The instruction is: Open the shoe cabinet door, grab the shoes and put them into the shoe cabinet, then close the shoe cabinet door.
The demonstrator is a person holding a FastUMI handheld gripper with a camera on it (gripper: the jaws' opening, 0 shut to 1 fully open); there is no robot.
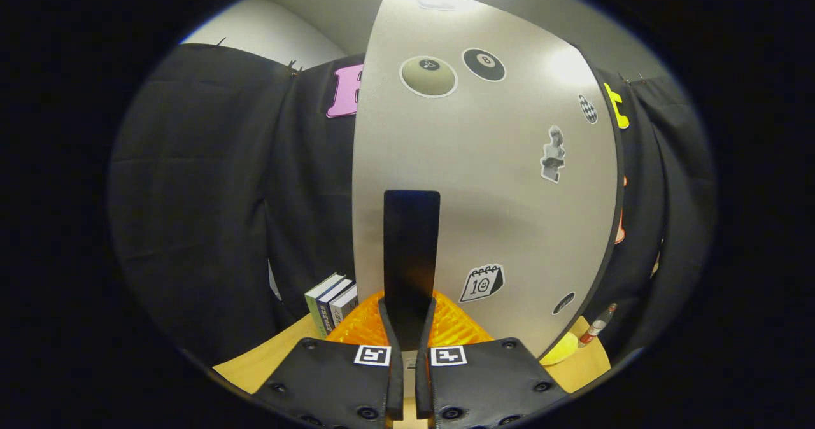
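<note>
The shoe cabinet door (pixel 484 181), filling the centre of the frame, is gripped by its dark handle (pixel 411 257) between the nearly closed jaws of the gripper (pixel 408 324), though whether it is being opened or shut cannot be told.

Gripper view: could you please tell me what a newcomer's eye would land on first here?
First, the big pale cabinet door dotted with stickers, standing just beyond the tongs. Next, its tall black handle, which runs down between the two fingers; they look shut on it. Low behind them sits an orange ribbed thing, with some books beside it.
</note>
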